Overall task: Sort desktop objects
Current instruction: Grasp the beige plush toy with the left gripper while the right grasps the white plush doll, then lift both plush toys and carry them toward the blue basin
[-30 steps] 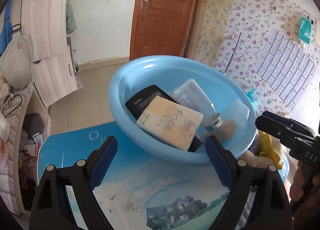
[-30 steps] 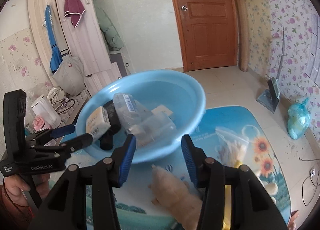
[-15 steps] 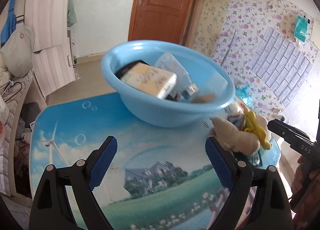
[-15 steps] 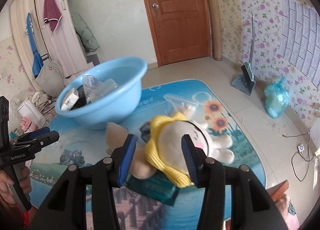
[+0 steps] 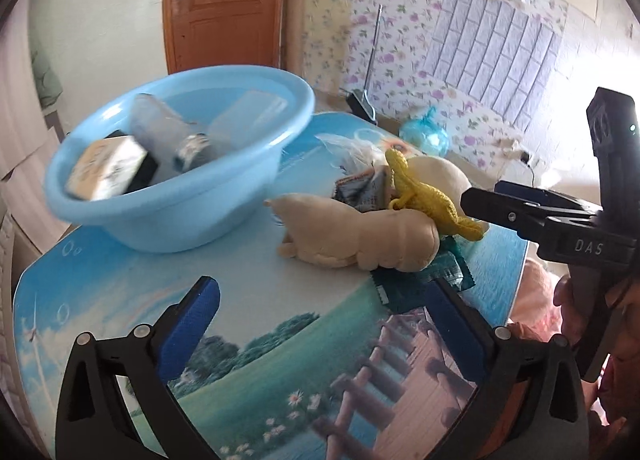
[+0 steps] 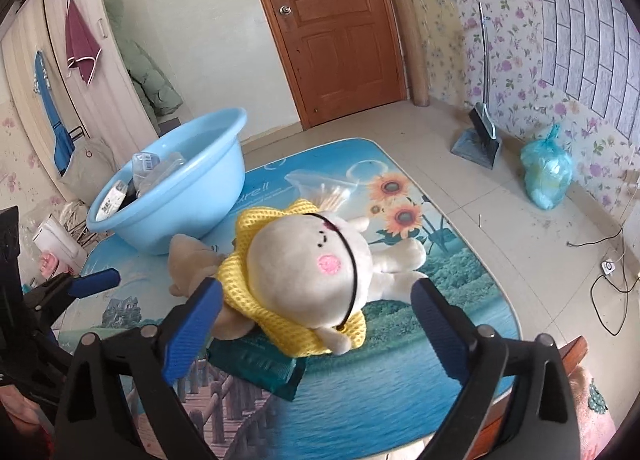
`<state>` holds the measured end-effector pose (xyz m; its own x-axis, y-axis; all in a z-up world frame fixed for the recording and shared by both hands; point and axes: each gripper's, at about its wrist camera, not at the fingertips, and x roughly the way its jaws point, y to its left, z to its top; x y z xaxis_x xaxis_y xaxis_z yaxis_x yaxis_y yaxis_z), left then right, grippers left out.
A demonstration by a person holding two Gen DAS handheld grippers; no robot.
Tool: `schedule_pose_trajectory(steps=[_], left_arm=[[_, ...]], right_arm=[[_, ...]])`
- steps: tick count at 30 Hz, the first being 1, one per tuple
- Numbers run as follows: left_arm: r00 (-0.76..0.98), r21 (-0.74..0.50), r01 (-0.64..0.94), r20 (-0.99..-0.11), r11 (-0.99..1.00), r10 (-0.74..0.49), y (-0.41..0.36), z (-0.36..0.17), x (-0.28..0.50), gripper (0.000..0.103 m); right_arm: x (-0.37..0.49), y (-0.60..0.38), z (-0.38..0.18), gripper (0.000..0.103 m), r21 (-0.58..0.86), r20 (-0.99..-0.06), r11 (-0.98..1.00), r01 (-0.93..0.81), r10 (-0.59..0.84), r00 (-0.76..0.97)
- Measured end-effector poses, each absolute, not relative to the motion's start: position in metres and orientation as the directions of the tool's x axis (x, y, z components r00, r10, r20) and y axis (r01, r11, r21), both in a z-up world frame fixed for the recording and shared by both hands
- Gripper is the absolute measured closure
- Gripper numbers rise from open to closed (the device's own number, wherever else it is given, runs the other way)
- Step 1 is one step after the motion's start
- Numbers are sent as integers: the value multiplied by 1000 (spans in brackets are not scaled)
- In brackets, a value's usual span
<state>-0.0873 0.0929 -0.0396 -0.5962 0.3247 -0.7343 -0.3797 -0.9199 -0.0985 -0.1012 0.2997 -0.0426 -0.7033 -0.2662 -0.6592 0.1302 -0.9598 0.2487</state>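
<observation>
The white plush toy point(image 6: 316, 268) with a yellow mesh collar lies on its back on the table point(image 6: 400, 372), its long axis running from the near left to the far right in the right wrist view; the head is nearest the camera with the face turned up, and the short limbs point away toward the sunflowers printed on the tabletop; it rests partly on a dark green packet point(image 6: 256, 368) and touches a beige plush toy point(image 5: 360, 236) on its left side. The beige toy lies on its side, its length running roughly left to right in the left wrist view, the narrower end pointing toward the blue basin point(image 5: 172, 163); the two sit near each other, but whether they touch I cannot tell. The basin stands at the far left of the table and holds a cream box point(image 5: 106, 171), a clear bottle point(image 5: 168, 131) and a dark flat item under them, all blurred; a clear plastic bag point(image 6: 320, 189) lies behind the toys.

The right tongs point(image 6: 316, 334) hang low just in front of the white toy's head, the fingers spread wide, one blue pad on each side of the head without touching it; they hold nothing. The left tongs point(image 5: 320, 324) hover over the bare near part of the table, level, aimed at the beige toy and well short of it, the fingers spread wide and empty. A hand point(image 5: 580, 300) grips the handle of the right tongs at the right edge of the left wrist view.
</observation>
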Motion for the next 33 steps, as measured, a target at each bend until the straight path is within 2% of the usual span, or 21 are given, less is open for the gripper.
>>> schedule_pose_trajectory(steps=[7,11,12,13,14,19,23,33], left_arm=[[-535,-125,-446,-757,-886,376,131,-50,-113,0],[-554,-71,-433,-765,-899,328,148,-58,-123,0],[-558,-53,-433,-768,-900,314,152,-59,-125,0],[-563,-44,-433,-767,-901,307,154,-60,-127,0],[-565,-40,-431,-767,-901,305,154,-60,-129,0],[-516,-138,-410,-779,-901,355,139,-66,-137,2],[-511,-156,-423,-772,-893,377,132,-63,-128,7],[-584,-122,-370,-740,-921,333,96,-39,-83,6]], right_arm=[[-119,299,-55,5,305,-656,-936,176,-341,-674],[-126,303,-63,6,350,-656,-917,189,-384,-650],[-126,304,-63,10,360,-654,-913,193,-394,-645],[-127,305,-64,33,362,-654,-910,202,-402,-641],[-127,304,-65,40,363,-657,-905,220,-416,-628],[-123,307,-63,46,378,-646,-896,232,-435,-628],[-115,312,-57,46,391,-625,-893,224,-436,-647],[-81,313,-23,46,339,-589,-919,201,-374,-716]])
